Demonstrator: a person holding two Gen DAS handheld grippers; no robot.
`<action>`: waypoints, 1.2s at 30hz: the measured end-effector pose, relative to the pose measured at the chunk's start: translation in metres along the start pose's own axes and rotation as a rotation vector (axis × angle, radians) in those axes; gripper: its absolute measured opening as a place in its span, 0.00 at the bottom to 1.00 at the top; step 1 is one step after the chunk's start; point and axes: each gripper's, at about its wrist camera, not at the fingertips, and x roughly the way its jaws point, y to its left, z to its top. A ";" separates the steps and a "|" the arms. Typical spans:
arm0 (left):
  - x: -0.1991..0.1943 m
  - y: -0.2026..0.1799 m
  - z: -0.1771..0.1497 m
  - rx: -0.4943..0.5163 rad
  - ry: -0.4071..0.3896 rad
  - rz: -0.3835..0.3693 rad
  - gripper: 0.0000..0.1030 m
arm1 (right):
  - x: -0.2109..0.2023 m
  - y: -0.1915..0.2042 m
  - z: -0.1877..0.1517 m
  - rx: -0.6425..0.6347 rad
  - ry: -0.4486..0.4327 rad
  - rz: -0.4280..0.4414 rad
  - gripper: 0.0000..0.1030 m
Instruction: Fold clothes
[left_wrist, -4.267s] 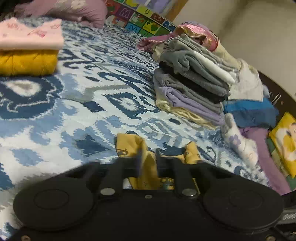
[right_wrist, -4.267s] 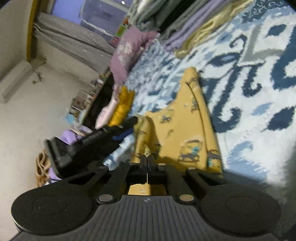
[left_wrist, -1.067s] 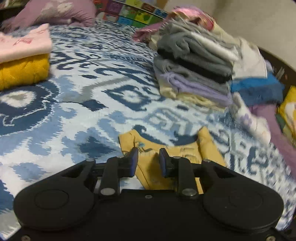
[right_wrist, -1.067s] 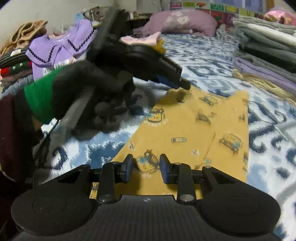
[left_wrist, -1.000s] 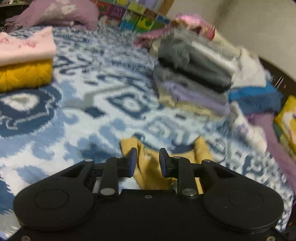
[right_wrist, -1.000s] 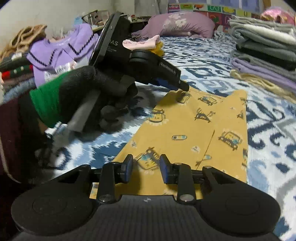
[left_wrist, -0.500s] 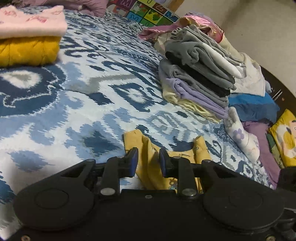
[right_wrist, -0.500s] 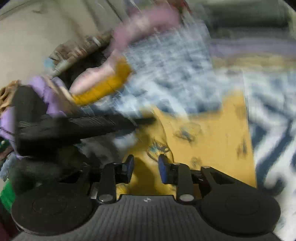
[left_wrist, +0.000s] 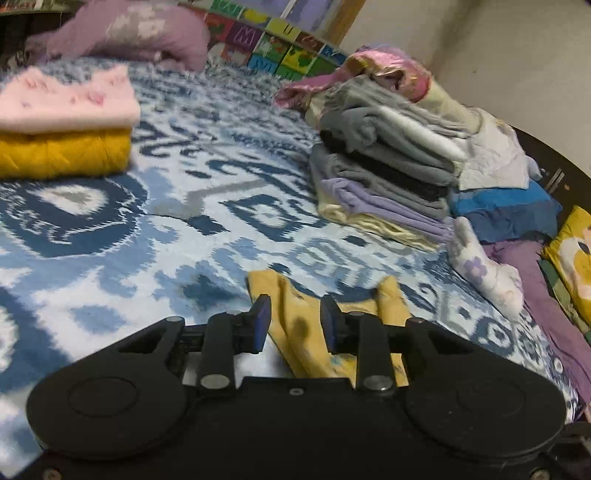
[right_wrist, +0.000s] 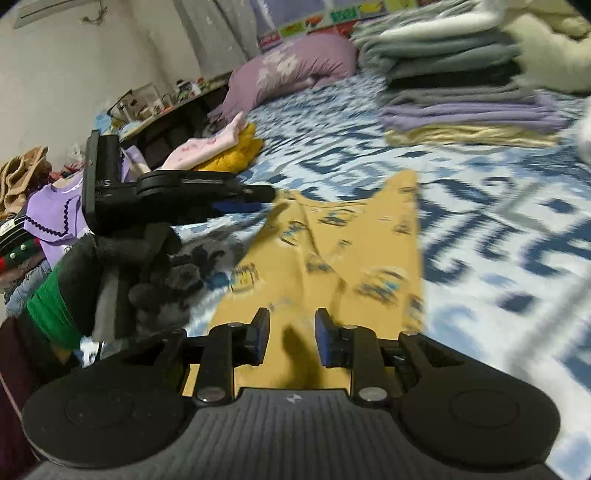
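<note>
A bed (left_wrist: 110, 229) covered in a blue-and-white patterned spread is filling both views, with a stack of folded clothes (left_wrist: 384, 173) sitting along its far side and a pink and mustard folded pile (left_wrist: 62, 125) lying towards the pillow (left_wrist: 129, 33). In the right wrist view, a gloved hand (right_wrist: 147, 266) with a green cuff is gripping the left hand-held gripper (right_wrist: 255, 199) from below and pointing it slightly downwards across the bed, its tips hovering at the near corner of the yellow printed garment (right_wrist: 354, 251). That garment is lying flat on the spread, stretching away from the right hand-held gripper (right_wrist: 291, 336), which is angling down over its nearer edge. Both pairs of jaws are opening, standing partly apart with a clear gap; the yellow cloth is showing through each gap, but the pads are not pressing on it. In the left wrist view, the garment's two ends are poking out just beyond the fingertips (left_wrist: 262, 317).
</note>
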 end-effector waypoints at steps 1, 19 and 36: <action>-0.008 -0.006 -0.005 0.016 0.003 0.002 0.25 | -0.011 -0.006 -0.006 0.027 -0.010 -0.004 0.27; -0.109 -0.055 -0.133 -0.148 0.173 0.045 0.49 | -0.072 -0.082 -0.098 0.591 0.004 0.131 0.46; -0.123 -0.062 -0.179 -0.434 0.096 -0.028 0.10 | -0.056 -0.059 -0.122 0.628 -0.021 0.196 0.14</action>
